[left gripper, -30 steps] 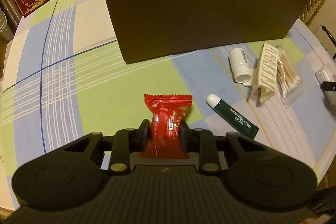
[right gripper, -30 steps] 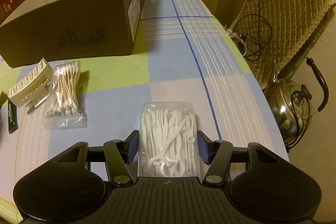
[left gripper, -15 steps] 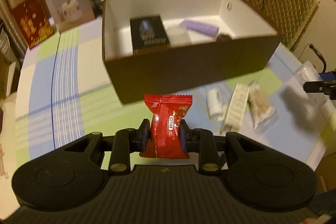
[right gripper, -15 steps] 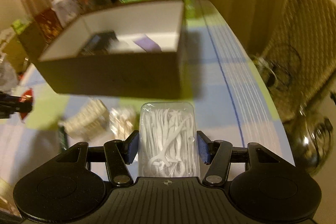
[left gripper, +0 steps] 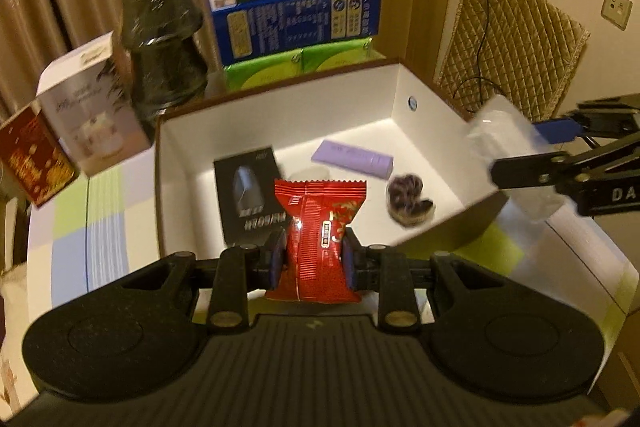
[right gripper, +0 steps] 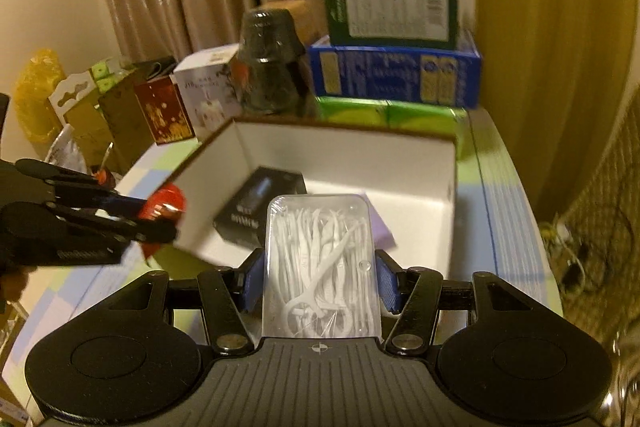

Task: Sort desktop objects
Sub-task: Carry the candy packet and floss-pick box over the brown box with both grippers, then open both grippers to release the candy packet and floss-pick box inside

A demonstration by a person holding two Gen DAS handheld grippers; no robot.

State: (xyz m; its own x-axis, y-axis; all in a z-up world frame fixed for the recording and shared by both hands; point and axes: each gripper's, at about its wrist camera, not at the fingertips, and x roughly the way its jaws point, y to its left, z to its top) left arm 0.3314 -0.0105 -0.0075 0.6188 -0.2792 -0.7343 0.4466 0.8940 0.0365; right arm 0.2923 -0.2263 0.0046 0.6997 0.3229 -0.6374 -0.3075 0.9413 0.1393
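Note:
My left gripper [left gripper: 314, 253] is shut on a red snack packet [left gripper: 318, 227] and holds it in the air over the near wall of the open cardboard box [left gripper: 416, 87]. My right gripper [right gripper: 320, 281] is shut on a clear pack of white floss picks [right gripper: 320, 267], held above the box's [right gripper: 450, 163] near edge. In the left wrist view the right gripper [left gripper: 520, 155] with its pack is at the box's right corner. The right wrist view shows the left gripper [right gripper: 160, 215] and packet at the box's left corner. Inside the box lie a black carton [left gripper: 250, 195], a purple tube [left gripper: 356, 159] and a dark wrapped sweet [left gripper: 410, 199].
Behind the box stand stacked blue, green and dark green cartons [left gripper: 296, 19], a dark wrapped jar [left gripper: 164, 43], a white carton [left gripper: 88, 107] and a red carton [left gripper: 32, 155]. A padded chair [left gripper: 512, 47] is at the right. The checked tablecloth [left gripper: 100, 211] lies around the box.
Both grippers have risen from the table with their objects and moved forward to the box. The view now looks down into the box; the items left on the table are out of view.

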